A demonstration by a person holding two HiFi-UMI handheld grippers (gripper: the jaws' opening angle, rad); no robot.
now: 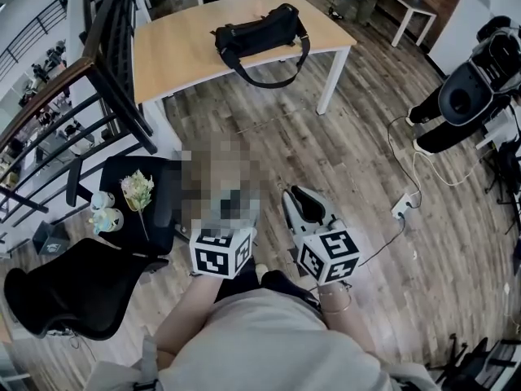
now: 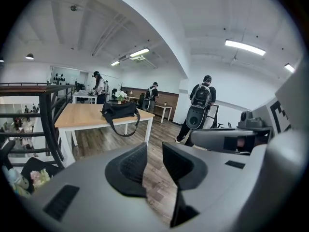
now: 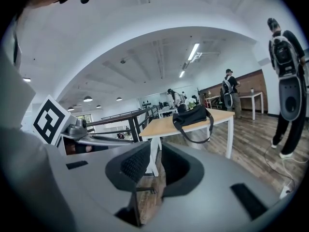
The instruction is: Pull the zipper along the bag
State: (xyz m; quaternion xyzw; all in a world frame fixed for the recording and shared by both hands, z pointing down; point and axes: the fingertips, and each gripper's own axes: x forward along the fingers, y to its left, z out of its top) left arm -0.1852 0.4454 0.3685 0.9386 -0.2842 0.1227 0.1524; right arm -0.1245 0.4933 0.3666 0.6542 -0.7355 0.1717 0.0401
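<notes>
A black bag (image 1: 259, 32) with a hanging shoulder strap lies on a light wooden table (image 1: 179, 51) far ahead of me. It also shows in the left gripper view as the bag (image 2: 119, 110) and in the right gripper view as the bag (image 3: 193, 115). Both grippers are held close to my body, well short of the table. My left gripper (image 2: 154, 161) has a gap between its pads with only floor behind it. My right gripper (image 3: 155, 163) also stands slightly apart and holds nothing. In the head view the right gripper (image 1: 297, 195) points toward the table; the left one's tips are blurred over.
A dark railing (image 1: 106, 63) runs along the left. A black office chair (image 1: 73, 287) and a low black stand with flowers (image 1: 138, 194) sit at my left. A cable and power strip (image 1: 403, 206) lie on the wooden floor at right. People (image 2: 200, 105) stand beyond the table.
</notes>
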